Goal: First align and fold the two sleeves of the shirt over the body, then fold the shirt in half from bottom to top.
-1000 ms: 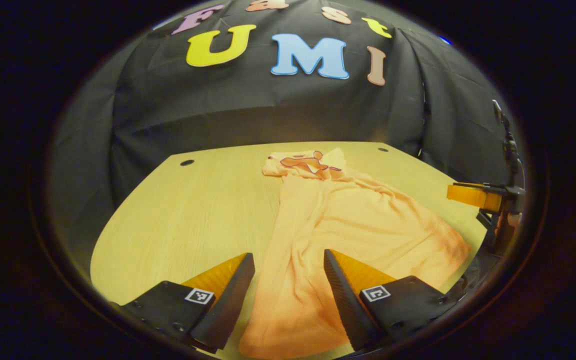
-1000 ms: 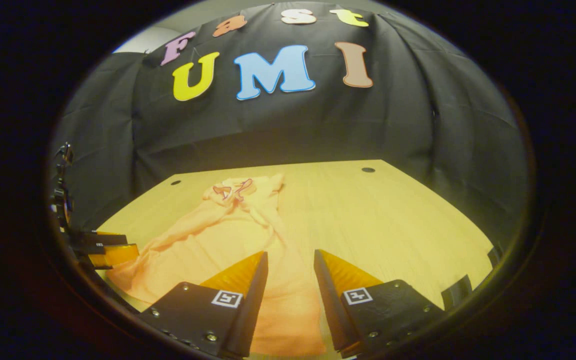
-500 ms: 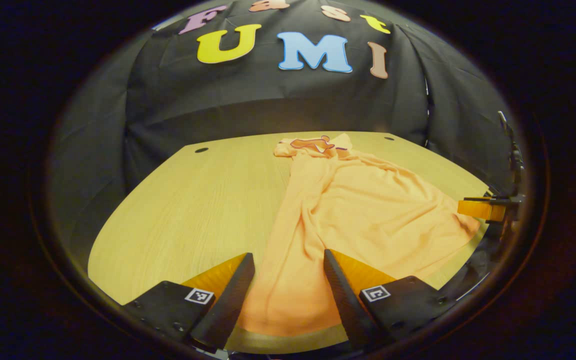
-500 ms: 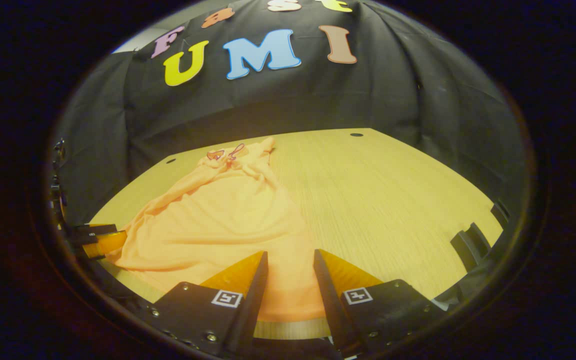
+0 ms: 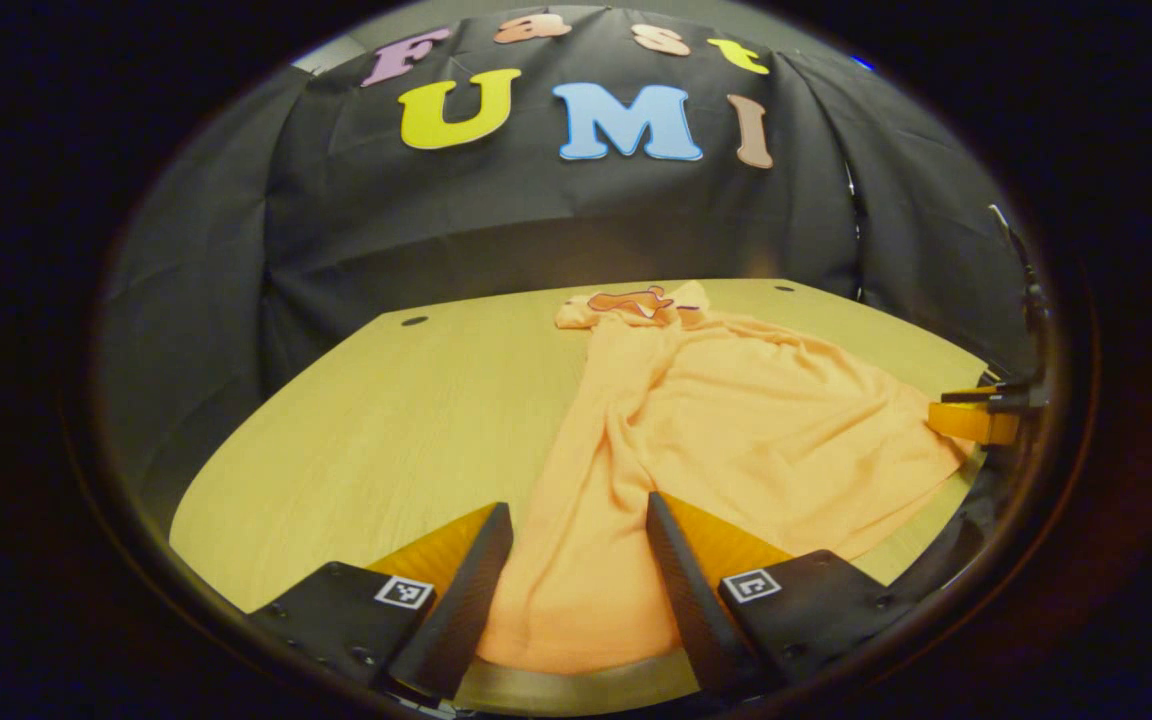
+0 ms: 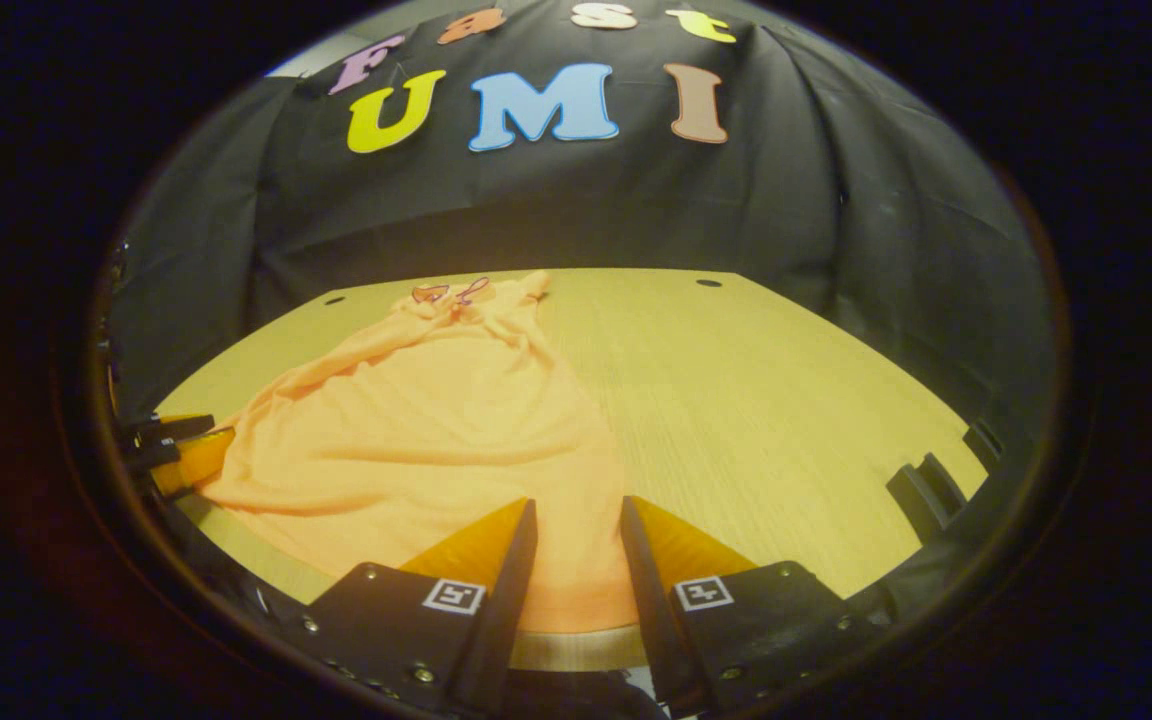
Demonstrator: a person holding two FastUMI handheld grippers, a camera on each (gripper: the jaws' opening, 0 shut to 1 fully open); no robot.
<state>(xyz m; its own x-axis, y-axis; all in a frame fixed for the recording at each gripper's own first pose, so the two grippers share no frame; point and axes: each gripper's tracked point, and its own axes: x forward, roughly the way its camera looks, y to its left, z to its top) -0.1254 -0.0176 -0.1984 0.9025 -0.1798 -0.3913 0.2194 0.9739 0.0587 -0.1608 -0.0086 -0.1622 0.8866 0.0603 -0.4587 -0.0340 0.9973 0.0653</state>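
The crumpled orange fabric shirt (image 5: 736,420) lies from the wooden table's (image 5: 386,420) near edge toward upper centre, unfolded. Left gripper (image 5: 576,560) and right gripper (image 6: 579,555) each straddle its hem; whether they pinch it is unclear. All folds remain.

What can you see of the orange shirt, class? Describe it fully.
The orange shirt looks like soft, thin knit, creased in long folds. It lies stretched over the wooden table, collar with dark trim at the far end, hem at the near edge. The left hand-held gripper and right hand-held gripper each straddle a hem corner; whether they pinch it is unclear.
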